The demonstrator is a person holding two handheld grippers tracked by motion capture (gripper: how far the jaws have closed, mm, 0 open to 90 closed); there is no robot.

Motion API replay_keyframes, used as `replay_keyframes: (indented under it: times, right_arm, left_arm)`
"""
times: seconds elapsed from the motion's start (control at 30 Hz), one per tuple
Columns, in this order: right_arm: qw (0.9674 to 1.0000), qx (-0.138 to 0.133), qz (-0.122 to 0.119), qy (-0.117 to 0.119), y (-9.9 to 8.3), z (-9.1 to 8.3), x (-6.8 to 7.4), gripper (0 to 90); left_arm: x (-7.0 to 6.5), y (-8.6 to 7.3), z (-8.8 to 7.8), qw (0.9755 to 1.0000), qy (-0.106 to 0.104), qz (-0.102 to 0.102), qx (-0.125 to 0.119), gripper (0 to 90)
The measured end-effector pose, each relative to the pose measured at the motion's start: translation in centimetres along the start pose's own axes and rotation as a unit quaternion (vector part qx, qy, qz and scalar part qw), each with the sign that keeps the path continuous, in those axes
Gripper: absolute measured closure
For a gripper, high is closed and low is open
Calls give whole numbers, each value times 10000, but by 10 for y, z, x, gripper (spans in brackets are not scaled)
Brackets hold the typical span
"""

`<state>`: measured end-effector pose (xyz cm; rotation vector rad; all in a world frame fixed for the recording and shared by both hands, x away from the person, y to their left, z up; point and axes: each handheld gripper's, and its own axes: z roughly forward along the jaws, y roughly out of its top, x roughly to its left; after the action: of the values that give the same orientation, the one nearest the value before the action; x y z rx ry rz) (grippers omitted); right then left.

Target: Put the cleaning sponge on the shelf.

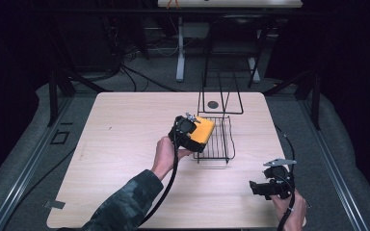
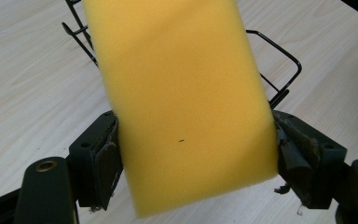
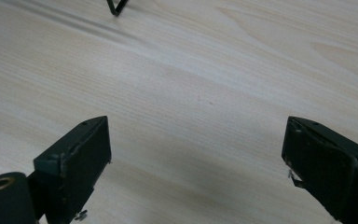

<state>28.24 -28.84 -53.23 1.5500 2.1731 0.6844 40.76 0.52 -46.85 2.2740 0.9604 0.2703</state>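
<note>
My left gripper (image 2: 186, 154) has its jaws clamped on a yellow rectangular foam sponge (image 2: 182, 102), centre frame over the black wire rack (image 1: 217, 139). My right gripper (image 3: 196, 158), lower right above the pale wooden tabletop (image 1: 125, 125), has its jaws spread wide and holds nothing.

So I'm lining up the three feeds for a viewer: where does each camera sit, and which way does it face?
High view: above the person's side, looking forward and down on the table; forearms, left gripper, right gripper.
Left gripper view: rides the left gripper, along its jaws clamping the yellow sponge.
Right gripper view: rides the right gripper, over open jaws at bare tabletop.
Shared: sponge and wire rack in high and left views.
</note>
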Motion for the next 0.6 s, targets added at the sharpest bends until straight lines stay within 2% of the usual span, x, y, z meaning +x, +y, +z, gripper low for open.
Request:
replay_keyframes:
  times: [0.1,0.2,0.4,0.53,0.6]
  right_arm:
    - [10000,22,-37,6,0,1,0,75]
    - [10000,22,3,29,-2,0,-1,75]
    - [10000,11,22,34,-2,-3,-1,75]
    - [9999,90,-12,83,-1,0,0,76]
    - [10000,33,-4,77,-2,0,0,75]
  left_arm:
    - [-2,0,8,9999,73,-71,-22,235]
    - [-2,1,14,9995,143,-231,-144,235]
    - [-7,5,29,9995,206,-216,-47,235]
    - [-8,11,37,9993,217,-318,-24,235]
    - [-9,13,40,9993,223,-309,-1,235]
